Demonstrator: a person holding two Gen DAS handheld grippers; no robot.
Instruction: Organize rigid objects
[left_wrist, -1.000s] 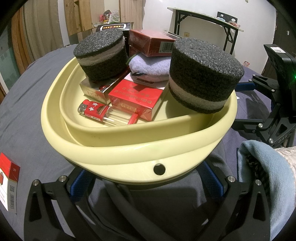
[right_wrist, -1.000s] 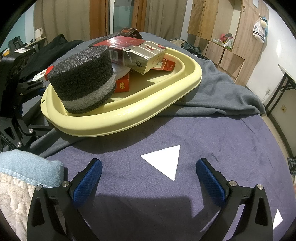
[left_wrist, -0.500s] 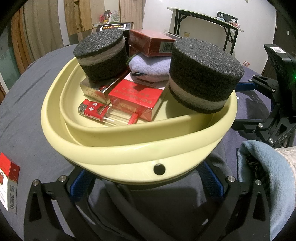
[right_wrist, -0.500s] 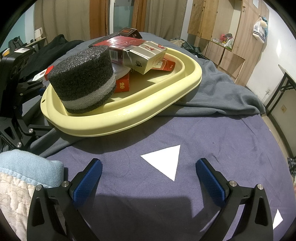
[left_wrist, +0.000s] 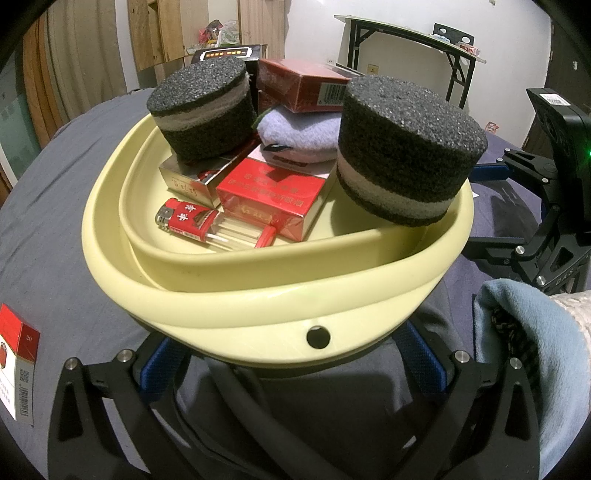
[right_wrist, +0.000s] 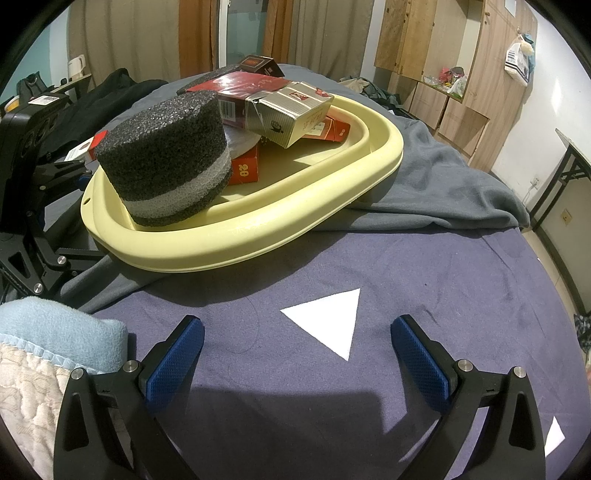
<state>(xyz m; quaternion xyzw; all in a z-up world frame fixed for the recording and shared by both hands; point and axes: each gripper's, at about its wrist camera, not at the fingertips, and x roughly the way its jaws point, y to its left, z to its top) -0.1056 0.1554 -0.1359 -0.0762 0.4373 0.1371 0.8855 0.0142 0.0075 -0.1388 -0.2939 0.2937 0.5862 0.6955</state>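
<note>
A pale yellow basin (left_wrist: 258, 317) sits on a grey cloth and holds two black foam cylinders (left_wrist: 406, 155), several red cigarette boxes (left_wrist: 269, 195), a red lighter (left_wrist: 184, 219) and a lilac cloth (left_wrist: 299, 129). My left gripper (left_wrist: 291, 354) is open, its blue pads under the basin's near rim. The basin also shows in the right wrist view (right_wrist: 258, 229). My right gripper (right_wrist: 295, 350) is open and empty, low over the purple cover, near a white triangle (right_wrist: 328, 317).
A red and white cigarette box (left_wrist: 16, 354) lies on the grey cloth at the left. A light blue towel (left_wrist: 524, 343) lies at the right, also in the right wrist view (right_wrist: 55, 332). A folding table (left_wrist: 406, 40) stands behind.
</note>
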